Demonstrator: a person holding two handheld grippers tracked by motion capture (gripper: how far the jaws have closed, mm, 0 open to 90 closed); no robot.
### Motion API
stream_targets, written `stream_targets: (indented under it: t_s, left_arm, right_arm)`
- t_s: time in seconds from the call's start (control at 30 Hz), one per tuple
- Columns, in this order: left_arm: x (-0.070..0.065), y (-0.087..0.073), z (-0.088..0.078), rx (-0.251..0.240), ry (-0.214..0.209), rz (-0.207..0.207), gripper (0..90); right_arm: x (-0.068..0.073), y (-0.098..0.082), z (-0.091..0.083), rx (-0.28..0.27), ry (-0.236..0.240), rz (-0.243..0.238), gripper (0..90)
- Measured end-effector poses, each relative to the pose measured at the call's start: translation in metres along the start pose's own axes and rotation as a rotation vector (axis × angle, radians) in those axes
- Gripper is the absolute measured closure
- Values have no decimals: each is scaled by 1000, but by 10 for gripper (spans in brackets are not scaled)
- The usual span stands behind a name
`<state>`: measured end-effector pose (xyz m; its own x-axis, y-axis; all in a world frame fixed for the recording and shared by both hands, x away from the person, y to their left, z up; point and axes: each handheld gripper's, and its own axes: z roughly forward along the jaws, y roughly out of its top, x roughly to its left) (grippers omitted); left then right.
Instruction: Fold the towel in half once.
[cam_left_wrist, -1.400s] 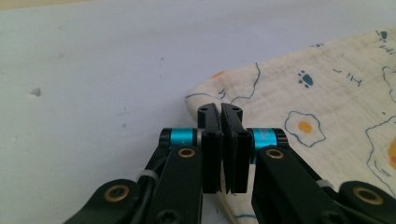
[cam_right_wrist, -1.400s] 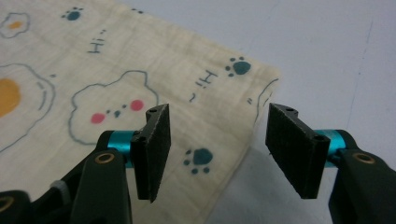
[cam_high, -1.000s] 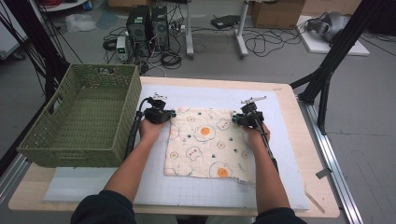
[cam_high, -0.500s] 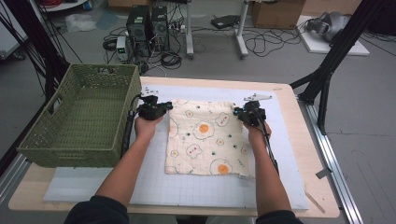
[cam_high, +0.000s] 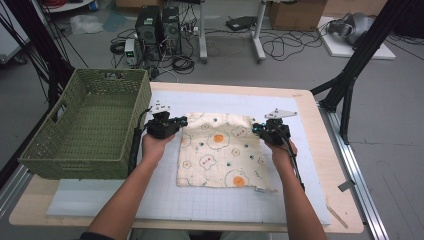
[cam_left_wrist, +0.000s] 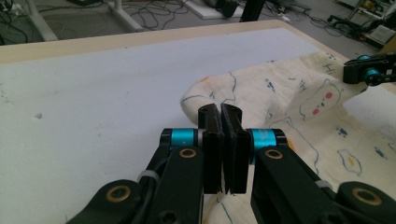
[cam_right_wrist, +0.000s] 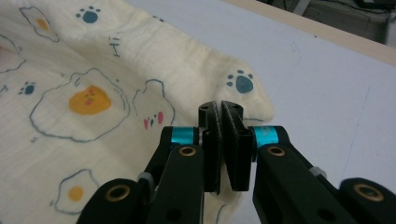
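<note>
A cream cloth (cam_high: 215, 150) printed with fried eggs and bears lies on the white mat (cam_high: 310, 200), its near edge flat toward the person. My left gripper (cam_high: 180, 121) is shut on the cloth's far left corner; in the left gripper view the jaws (cam_left_wrist: 219, 109) pinch the fabric (cam_left_wrist: 289, 93). My right gripper (cam_high: 256, 128) is shut on the far right corner, and the right gripper view shows its closed jaws (cam_right_wrist: 219, 107) biting the cloth (cam_right_wrist: 93, 70) beside a blue paw print. The far edge runs stretched between both grippers, slightly raised.
A green woven basket (cam_high: 85, 125) stands at the table's left, close to my left hand. The mat (cam_left_wrist: 93, 93) stretches beyond the cloth toward the wooden far edge (cam_high: 225, 87). Off the table are cables, computer cases and a black stand.
Both grippers have drifted a little apart and lifted slightly while keeping their grip. The cloth's far edge now lies straighter and wider between them.
</note>
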<state>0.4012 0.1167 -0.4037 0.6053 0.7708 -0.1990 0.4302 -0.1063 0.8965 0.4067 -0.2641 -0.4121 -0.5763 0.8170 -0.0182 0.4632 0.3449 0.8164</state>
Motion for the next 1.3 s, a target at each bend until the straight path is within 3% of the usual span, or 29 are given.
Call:
stream_targets:
  t_s: [0.1,0.17,0.27,0.33,0.67,1.13,1.3]
  left_arm:
    - [-6,-6,-6,-4,-11,12,870]
    - [-9,-10,-9,-6,-23,12,869]
    - [-14,-17,-13,18,-36,22,869]
    - [-18,-21,-18,-6,-35,32,868]
    - [-34,-42,-37,4,-76,82,868]
    - [-36,-74,-56,50,-106,74,867]
    - [-35,-85,-59,80,-122,63,858]
  right_arm:
    - [4,-6,-7,13,15,13,867]
    - [8,-8,-12,-13,6,-11,867]
    - [12,-12,-19,-14,17,-14,867]
    - [16,-17,-24,-13,18,-17,867]
    - [29,-36,-41,-19,27,-29,866]
    - [48,-60,-62,-7,65,-59,866]
    - [52,-72,-65,30,77,-80,865]
